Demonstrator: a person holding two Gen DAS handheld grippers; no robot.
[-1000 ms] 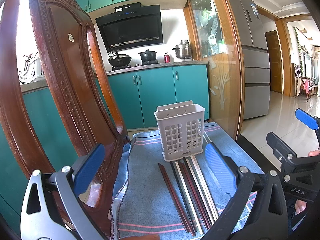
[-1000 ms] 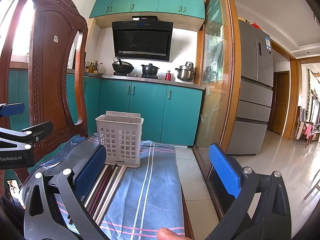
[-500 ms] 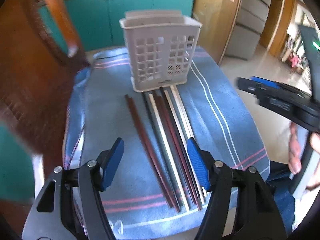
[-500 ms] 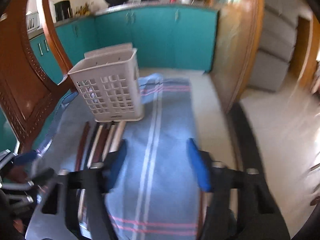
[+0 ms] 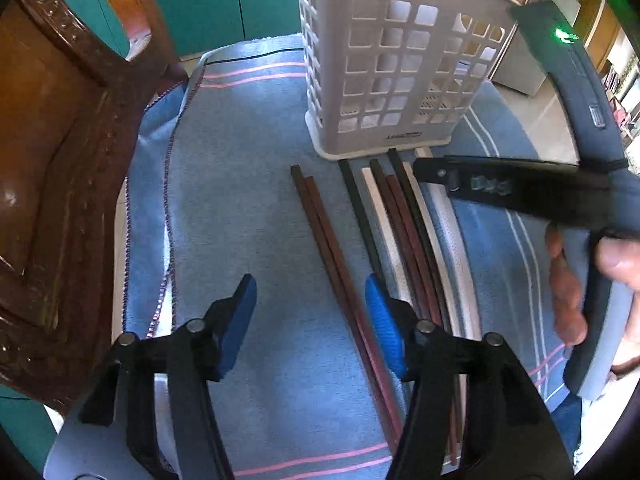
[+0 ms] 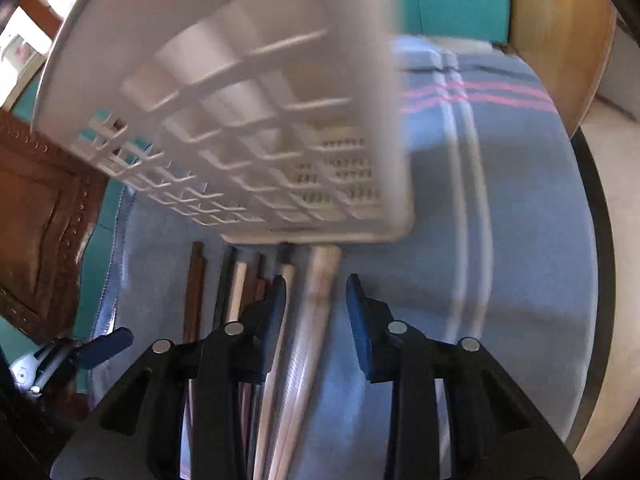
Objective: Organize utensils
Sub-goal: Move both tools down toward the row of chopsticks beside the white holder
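The left gripper [image 5: 308, 312] has been closing, jaws still spread, the reddish-brown chopstick pair [image 5: 320, 232] between them, untouched; the right gripper [image 6: 316, 304] has also been narrowing around the pale chopsticks [image 6: 316, 312], pads apart from them; all lie on the blue cloth [image 5: 240, 208] near the white basket [image 5: 384, 72].

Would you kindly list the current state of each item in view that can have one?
Utensil basket: upright on the cloth, looks empty.
Chopsticks: lying flat on the cloth, none lifted.
Left gripper: open, jaws just closing around the reddish-brown pair.
Right gripper: open, jaws just closing over the pale pair.
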